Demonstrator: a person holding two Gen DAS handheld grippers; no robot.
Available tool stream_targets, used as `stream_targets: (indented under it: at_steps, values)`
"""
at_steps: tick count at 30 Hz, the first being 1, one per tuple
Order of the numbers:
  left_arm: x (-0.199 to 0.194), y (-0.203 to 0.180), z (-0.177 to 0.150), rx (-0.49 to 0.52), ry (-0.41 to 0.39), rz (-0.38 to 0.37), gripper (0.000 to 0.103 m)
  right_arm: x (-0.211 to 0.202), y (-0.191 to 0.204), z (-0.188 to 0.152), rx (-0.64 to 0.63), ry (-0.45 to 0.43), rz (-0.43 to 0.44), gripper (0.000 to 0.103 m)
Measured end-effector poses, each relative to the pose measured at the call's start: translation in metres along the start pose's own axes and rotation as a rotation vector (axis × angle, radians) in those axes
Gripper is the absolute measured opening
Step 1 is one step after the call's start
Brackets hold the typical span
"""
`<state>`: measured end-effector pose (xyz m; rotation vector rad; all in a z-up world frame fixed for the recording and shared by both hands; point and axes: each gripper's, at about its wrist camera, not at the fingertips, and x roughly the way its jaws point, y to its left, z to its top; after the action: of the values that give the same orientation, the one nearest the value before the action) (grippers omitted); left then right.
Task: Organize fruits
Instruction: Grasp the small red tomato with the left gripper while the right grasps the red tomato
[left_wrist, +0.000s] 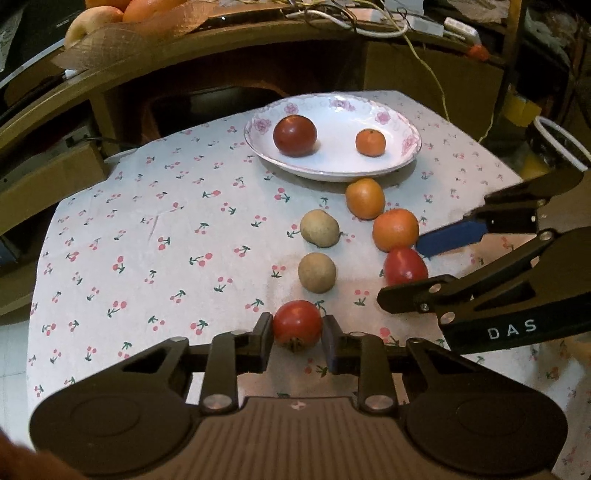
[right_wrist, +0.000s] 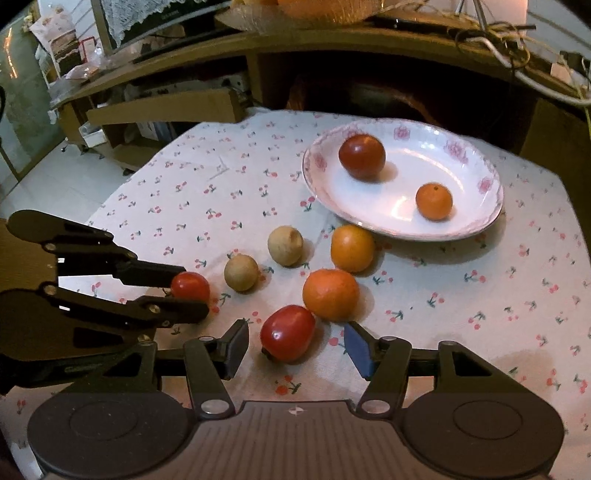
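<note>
A white floral plate (left_wrist: 402, 162) (right_wrist: 476, 225) at the back holds a dark red tomato (left_wrist: 294, 135) (right_wrist: 362, 156) and a small orange (left_wrist: 370, 142) (right_wrist: 434, 201). On the cloth lie two oranges (left_wrist: 365, 198) (left_wrist: 395, 229), two tan fruits (left_wrist: 319, 228) (left_wrist: 317, 272) and two red tomatoes. My left gripper (left_wrist: 297, 339) (right_wrist: 190, 295) is shut on the near tomato (left_wrist: 297, 323) (right_wrist: 190, 286). My right gripper (right_wrist: 295, 349) (left_wrist: 402, 271) is open, its fingers on either side of the other tomato (right_wrist: 287, 333) (left_wrist: 405, 266) without touching.
The table wears a white cherry-print cloth (left_wrist: 166, 229) (right_wrist: 480, 295). A brown wooden desk (left_wrist: 221, 48) with cables and a bag of fruit (left_wrist: 122, 18) stands behind it. A cardboard box (right_wrist: 166, 109) lies at the far left.
</note>
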<state>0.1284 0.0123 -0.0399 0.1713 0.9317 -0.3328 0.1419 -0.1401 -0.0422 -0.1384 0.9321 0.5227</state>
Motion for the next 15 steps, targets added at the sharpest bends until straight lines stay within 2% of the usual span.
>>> stream_targets:
  at_steps: [3,5,12,15]
  values:
    - [0.003,-0.005,0.004,0.024,-0.004,0.026,0.035,0.003,0.003,0.001,-0.012,-0.008,-0.018,0.061]
    - [0.003,-0.005,0.004,0.034,-0.002,0.034,0.036,0.004,0.005,0.002,-0.024,-0.006,-0.037,0.056]
    - [0.002,-0.003,0.003,0.018,-0.005,0.035,0.04,0.005,0.012,0.0,-0.081,-0.013,-0.076,0.05]
    - [0.002,-0.003,0.002,0.017,-0.009,0.034,0.04,0.003,0.01,0.001,-0.065,-0.007,-0.048,0.035]
